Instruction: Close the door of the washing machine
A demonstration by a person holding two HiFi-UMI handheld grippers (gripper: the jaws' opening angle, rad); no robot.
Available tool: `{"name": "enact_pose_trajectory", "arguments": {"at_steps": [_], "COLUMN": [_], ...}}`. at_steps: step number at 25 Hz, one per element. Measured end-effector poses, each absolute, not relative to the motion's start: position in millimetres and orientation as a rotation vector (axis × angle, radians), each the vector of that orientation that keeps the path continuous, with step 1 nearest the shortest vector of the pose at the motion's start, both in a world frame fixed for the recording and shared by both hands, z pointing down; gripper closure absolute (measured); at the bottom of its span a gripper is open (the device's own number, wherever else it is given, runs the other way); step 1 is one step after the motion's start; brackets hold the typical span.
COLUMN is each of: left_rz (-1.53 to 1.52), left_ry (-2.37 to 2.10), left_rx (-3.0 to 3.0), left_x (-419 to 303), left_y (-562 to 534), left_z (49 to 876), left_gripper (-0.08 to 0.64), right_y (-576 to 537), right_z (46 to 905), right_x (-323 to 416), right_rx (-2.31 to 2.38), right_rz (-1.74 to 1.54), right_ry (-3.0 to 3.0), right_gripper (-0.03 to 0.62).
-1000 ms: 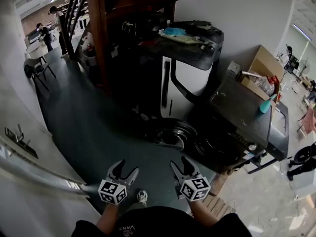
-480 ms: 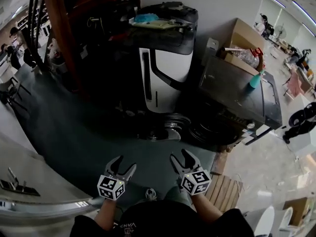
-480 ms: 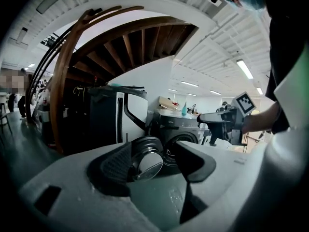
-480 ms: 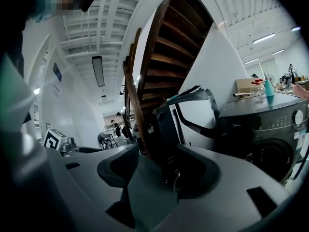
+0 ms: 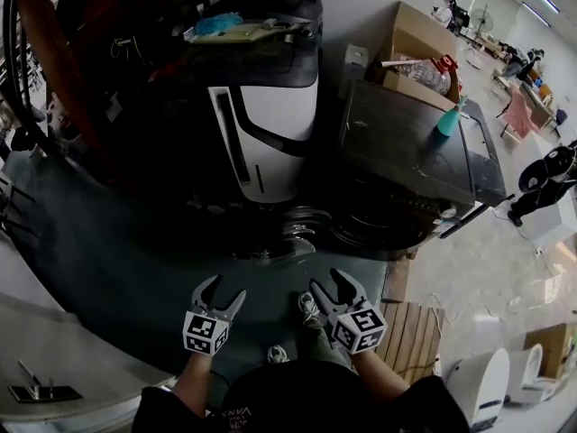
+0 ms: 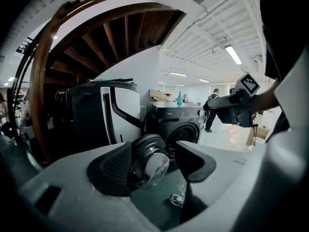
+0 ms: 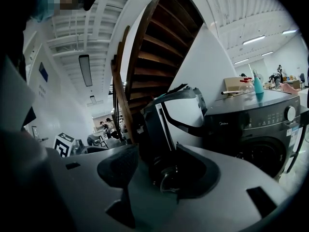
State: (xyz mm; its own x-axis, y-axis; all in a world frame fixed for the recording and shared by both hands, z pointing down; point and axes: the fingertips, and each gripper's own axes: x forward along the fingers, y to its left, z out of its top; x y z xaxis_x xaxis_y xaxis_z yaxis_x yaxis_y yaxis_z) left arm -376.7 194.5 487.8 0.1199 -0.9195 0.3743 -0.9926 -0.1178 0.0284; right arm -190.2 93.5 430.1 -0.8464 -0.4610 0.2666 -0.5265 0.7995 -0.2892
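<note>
Small pale lettering on the front panel of the washing machine (image 7: 251, 129) looks like "Midea", though it is too small to be sure. A sticker (image 7: 292, 126) under the control knob carries print that cannot be read. Each gripper's cube bears black-and-white square markers and no words.

The washing machine is a dark grey front-loader standing well ahead of both pairs of fingers, with a teal bottle (image 5: 448, 120) on its top. Its door (image 5: 302, 230) is round, with a dark rim and a domed glass centre that glints. It hangs swung open to the left of the drum opening, low over the floor. In the left gripper view the door lines up with the gap between the fingers, but it is far beyond their tips and untouched. In the right gripper view only a dark curved edge of it shows past the fingers.

The left gripper (image 5: 222, 294) has its fingers spread wide with nothing in them. The right gripper (image 5: 333, 287) is likewise spread and empty.

The inside of the drum is black, and nothing in it can be made out. The right gripper view cuts off the machine's right side. Beyond the left fingertips stands a white-and-black unit (image 5: 266, 124) whose lower part is lost in shadow.
</note>
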Motion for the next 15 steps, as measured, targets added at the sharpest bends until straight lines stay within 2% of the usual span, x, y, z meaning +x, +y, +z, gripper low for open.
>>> {"name": "enact_pose_trajectory", "arguments": {"at_steps": [15], "left_rz": [0.596], "left_ry": [-1.750], "left_rx": [2.054], "left_x": [-407], "left_y": [49], "left_z": [571], "left_gripper": [0.262], "right_y": [-1], "right_z": [489], "right_x": [-220], "right_rx": [0.582], "right_rz": [0.512], "right_ry": [-2.700], "right_gripper": [0.383]}}
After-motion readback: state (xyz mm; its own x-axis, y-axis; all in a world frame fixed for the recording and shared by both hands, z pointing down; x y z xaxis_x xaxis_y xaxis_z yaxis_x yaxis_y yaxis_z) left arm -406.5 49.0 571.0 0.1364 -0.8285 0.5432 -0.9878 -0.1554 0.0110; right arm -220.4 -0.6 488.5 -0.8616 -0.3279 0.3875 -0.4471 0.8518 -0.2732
